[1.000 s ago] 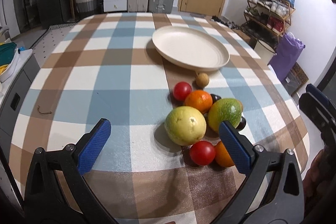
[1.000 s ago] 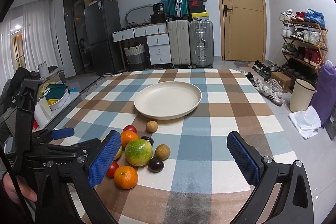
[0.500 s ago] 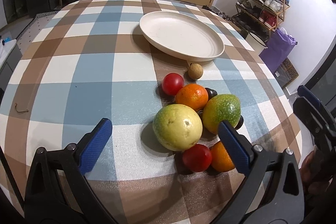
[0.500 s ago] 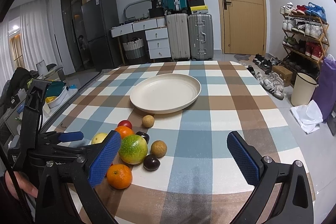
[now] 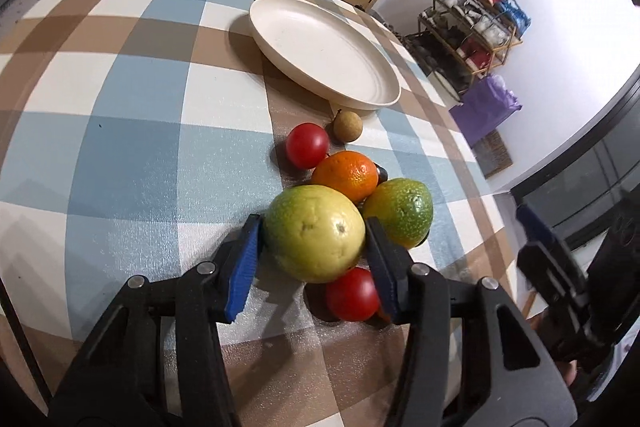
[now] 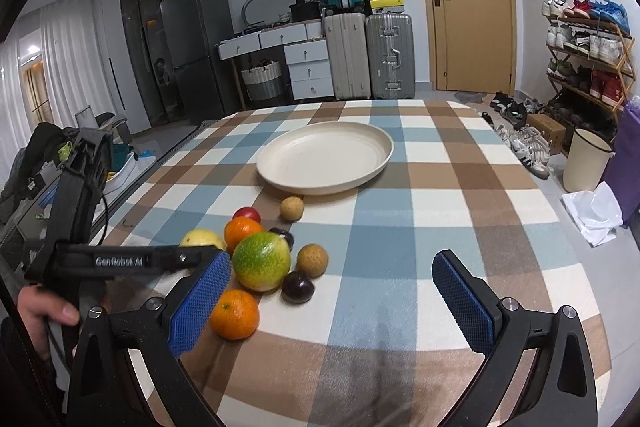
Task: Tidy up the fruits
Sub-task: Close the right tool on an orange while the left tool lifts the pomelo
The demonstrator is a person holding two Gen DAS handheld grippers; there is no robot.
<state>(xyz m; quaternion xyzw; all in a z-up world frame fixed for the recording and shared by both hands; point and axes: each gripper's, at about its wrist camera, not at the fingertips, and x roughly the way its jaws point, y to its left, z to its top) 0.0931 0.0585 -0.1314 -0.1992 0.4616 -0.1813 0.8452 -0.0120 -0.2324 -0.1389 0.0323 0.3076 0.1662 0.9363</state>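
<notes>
Since a second ago, left gripper [image 5: 314,241] has dropped toward the fruit pile, tilted more steeply down, and gone from wide open to bracketing the yellow fruit [image 5: 315,233]. Jaws closing; both blue pads [image 5: 244,263] now sit against the fruit's sides, fruit still resting on the checked cloth [image 5: 120,155].

Right gripper [image 6: 332,301] little changed: jaws spread wide, nothing between them, hovering over the near table edge.

Pile layout, left view: orange [image 5: 345,175] just behind yellow fruit, green fruit [image 5: 400,211] touching it on the right, red tomato [image 5: 353,294] tucked under the near side. Second tomato [image 5: 307,145] and a small brown fruit [image 5: 348,126] lie farther back, near the plate [image 5: 288,23], which holds no fruit.

Right view also shows another orange [image 6: 234,314], a dark plum [image 6: 297,287] and a second brown fruit [image 6: 312,259].
</notes>
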